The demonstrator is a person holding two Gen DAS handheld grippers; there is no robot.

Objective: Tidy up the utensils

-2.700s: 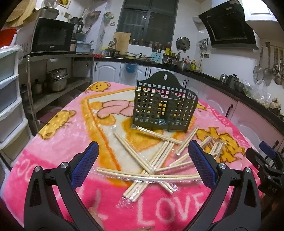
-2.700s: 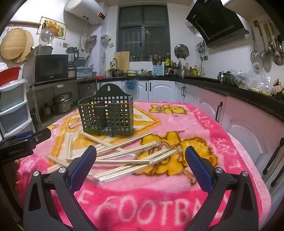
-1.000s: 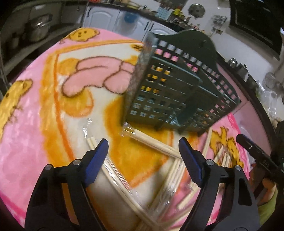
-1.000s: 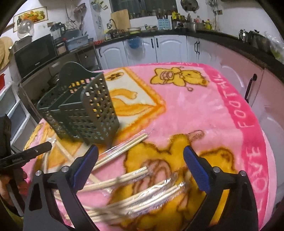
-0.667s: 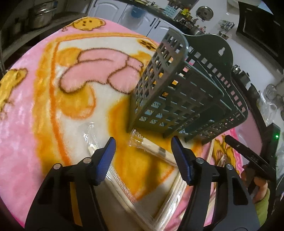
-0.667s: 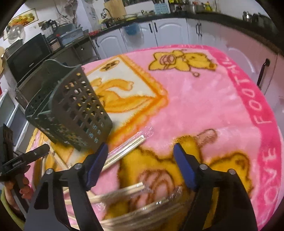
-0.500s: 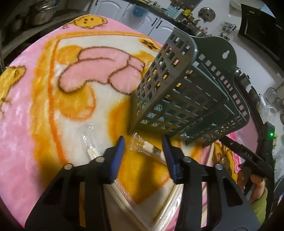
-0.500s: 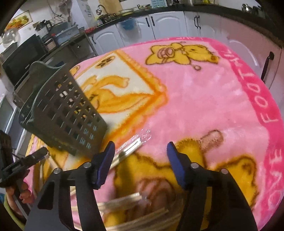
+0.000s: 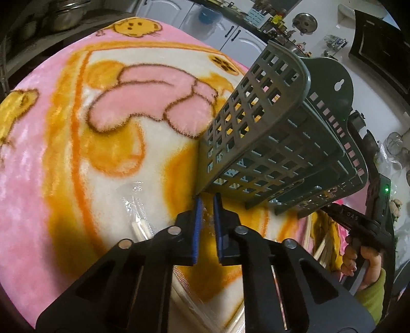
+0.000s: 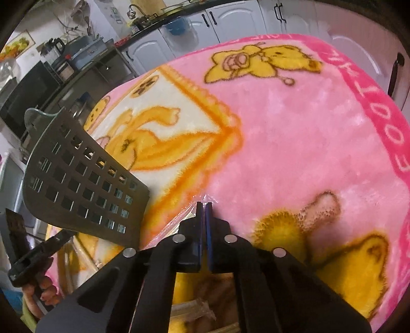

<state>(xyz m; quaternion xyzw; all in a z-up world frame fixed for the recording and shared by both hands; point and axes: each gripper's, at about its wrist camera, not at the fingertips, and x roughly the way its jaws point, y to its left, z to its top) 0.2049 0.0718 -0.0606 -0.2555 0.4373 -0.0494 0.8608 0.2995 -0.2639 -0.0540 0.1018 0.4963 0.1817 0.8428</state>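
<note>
A dark green slotted utensil holder [image 9: 276, 143] stands on the pink cartoon blanket [image 9: 51, 179]; in the right wrist view the holder [image 10: 84, 184] is at the left. My left gripper [image 9: 208, 202] is at the holder's near bottom corner, its jaws closing down on the clear wrapper end of a wrapped chopstick pair [image 9: 208, 220]. My right gripper [image 10: 204, 205] has its jaws closing tight on the wrapper tip of another wrapped chopstick pair [image 10: 179, 217] beside the holder's right corner. A further wrapped pair [image 9: 139, 228] lies left of the left gripper.
Several wrapped chopsticks [image 9: 323, 243] lie by the holder's right side and under the right gripper [image 10: 189, 307]. A hand [image 9: 358, 258] holds the other gripper's body at the right edge. Kitchen cabinets [image 10: 230, 23] ring the blanket-covered table.
Both grippers came down and forward to the holder's base, and their jaws went from wide open to closed on chopstick wrapper ends.
</note>
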